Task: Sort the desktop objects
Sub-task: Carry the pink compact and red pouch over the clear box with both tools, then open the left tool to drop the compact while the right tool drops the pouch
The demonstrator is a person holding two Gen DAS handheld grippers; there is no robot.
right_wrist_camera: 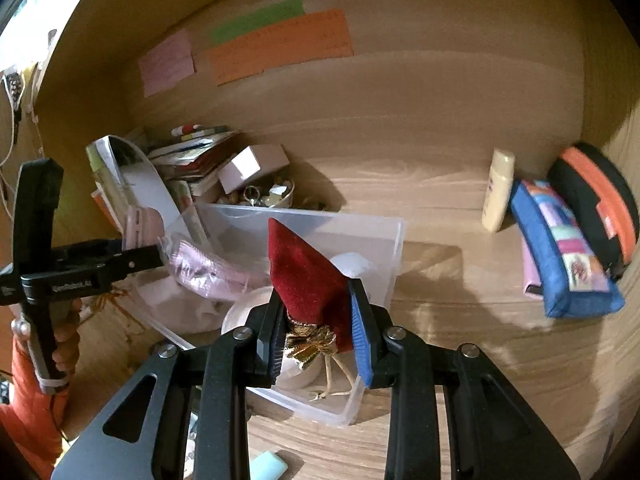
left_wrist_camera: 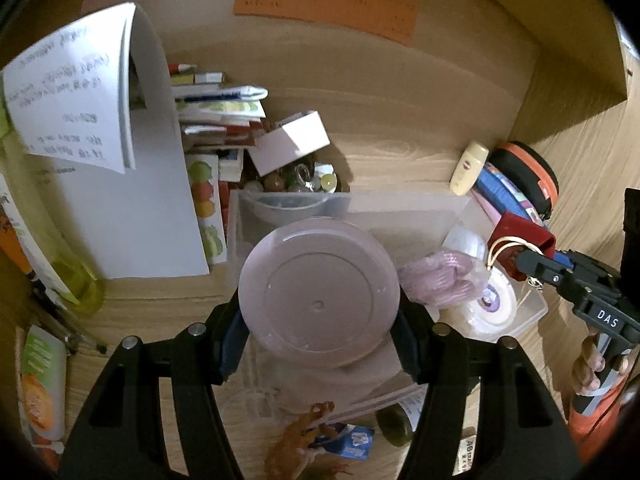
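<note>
My left gripper (left_wrist_camera: 320,344) is shut on a round pale pink lid (left_wrist_camera: 318,292), held above the near end of a clear plastic bin (left_wrist_camera: 400,204). My right gripper (right_wrist_camera: 316,336) is shut on a dark red velvet pouch (right_wrist_camera: 304,276) with gold cord and trim, held over the same bin (right_wrist_camera: 384,232). The pouch also shows in the left wrist view (left_wrist_camera: 524,236). Inside the bin lie a pink yarn bundle (left_wrist_camera: 436,280) and white tape rolls (left_wrist_camera: 492,308). The left gripper shows at the left of the right wrist view (right_wrist_camera: 152,256).
A stack of books and papers (left_wrist_camera: 216,120), a white box (left_wrist_camera: 292,142) and a bowl of trinkets (left_wrist_camera: 304,180) stand behind the bin. A cream bottle (right_wrist_camera: 498,190), blue pencil case (right_wrist_camera: 568,256) and orange-black case (right_wrist_camera: 600,208) sit at right. A toy dinosaur (left_wrist_camera: 304,440) lies near.
</note>
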